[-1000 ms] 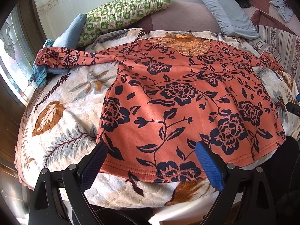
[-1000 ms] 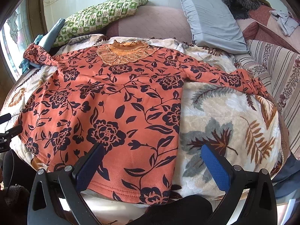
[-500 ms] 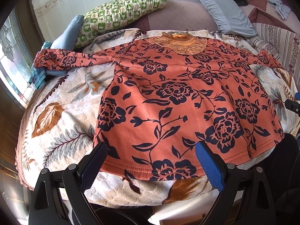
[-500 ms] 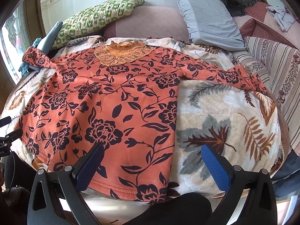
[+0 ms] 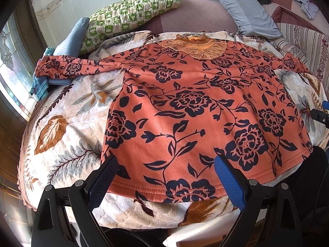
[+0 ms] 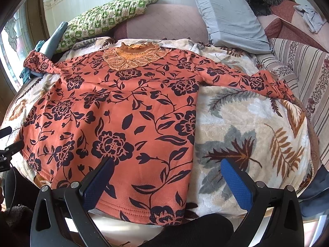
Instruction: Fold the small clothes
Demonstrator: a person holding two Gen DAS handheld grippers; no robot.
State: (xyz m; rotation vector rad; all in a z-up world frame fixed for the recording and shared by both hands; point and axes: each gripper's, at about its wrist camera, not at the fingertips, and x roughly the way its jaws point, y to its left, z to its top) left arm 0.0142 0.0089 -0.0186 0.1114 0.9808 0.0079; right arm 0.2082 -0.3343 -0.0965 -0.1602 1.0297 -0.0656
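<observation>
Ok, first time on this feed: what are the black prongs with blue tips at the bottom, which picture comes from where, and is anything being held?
Those prongs are two hand-held grippers, one per hand, each with a fisheye camera looking along its fingers. One picture is from the left gripper, the other from the right gripper. Both are open and hold nothing. An orange floral long-sleeved top lies flat, sleeves spread, on a leaf-patterned blanket, with a green checked pillow and a grey pillow behind it.
</observation>
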